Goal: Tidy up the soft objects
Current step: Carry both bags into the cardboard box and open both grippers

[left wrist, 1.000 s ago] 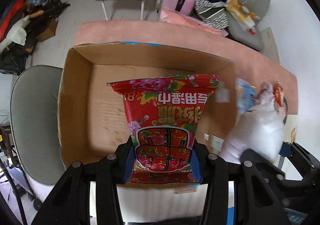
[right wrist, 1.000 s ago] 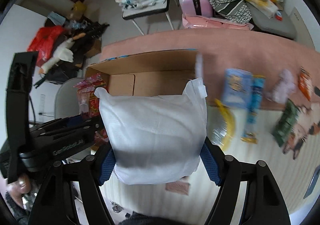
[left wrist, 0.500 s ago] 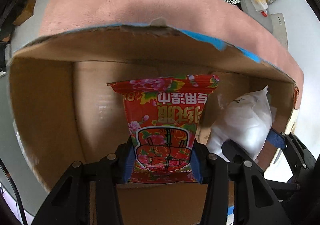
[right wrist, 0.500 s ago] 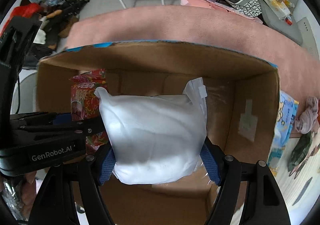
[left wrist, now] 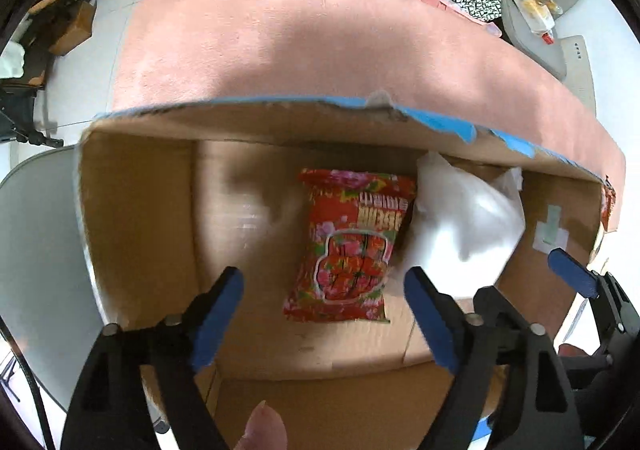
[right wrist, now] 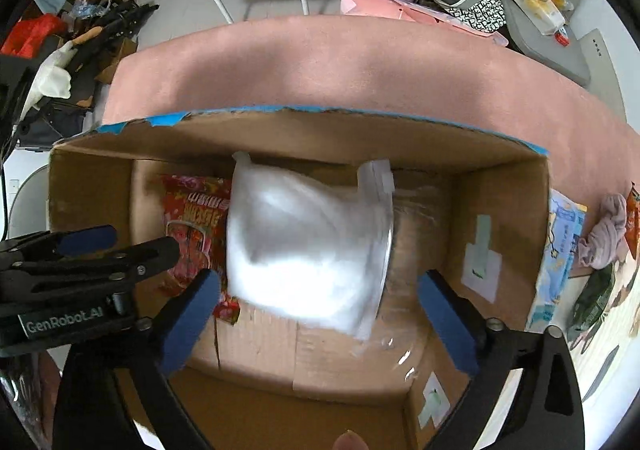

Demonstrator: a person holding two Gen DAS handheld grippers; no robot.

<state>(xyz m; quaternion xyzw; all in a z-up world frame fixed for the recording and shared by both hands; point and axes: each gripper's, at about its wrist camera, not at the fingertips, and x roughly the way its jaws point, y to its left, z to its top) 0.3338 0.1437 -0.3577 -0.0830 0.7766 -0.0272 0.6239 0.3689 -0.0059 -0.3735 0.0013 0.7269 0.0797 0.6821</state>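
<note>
An open cardboard box (left wrist: 136,217) fills both views. A red floral packet (left wrist: 352,246) lies flat on its floor, free of my left gripper (left wrist: 322,284), whose jaws are opening wide above the packet's near end. Right of it a white plastic bag (left wrist: 464,221) leans toward the far wall. In the right wrist view the bag (right wrist: 308,250) looks blurred between the blue pads (right wrist: 192,314) of my right gripper (right wrist: 320,282). Those jaws are also opening, and neither pad presses on the bag. The red packet (right wrist: 192,217) and my left gripper (right wrist: 146,240) show at the left.
The box stands against a pink padded surface (left wrist: 320,49). Right of the box lie a blue packet (right wrist: 560,250), a pinkish cloth (right wrist: 604,238) and a green packet (right wrist: 596,298). A grey chair (left wrist: 36,250) is at the left. A fingertip (left wrist: 264,430) shows at the bottom edge.
Both grippers came down into the box and spread their jaws. The red packet slipped from the left gripper onto the box floor, and the white bag dropped out of the right gripper's pads.
</note>
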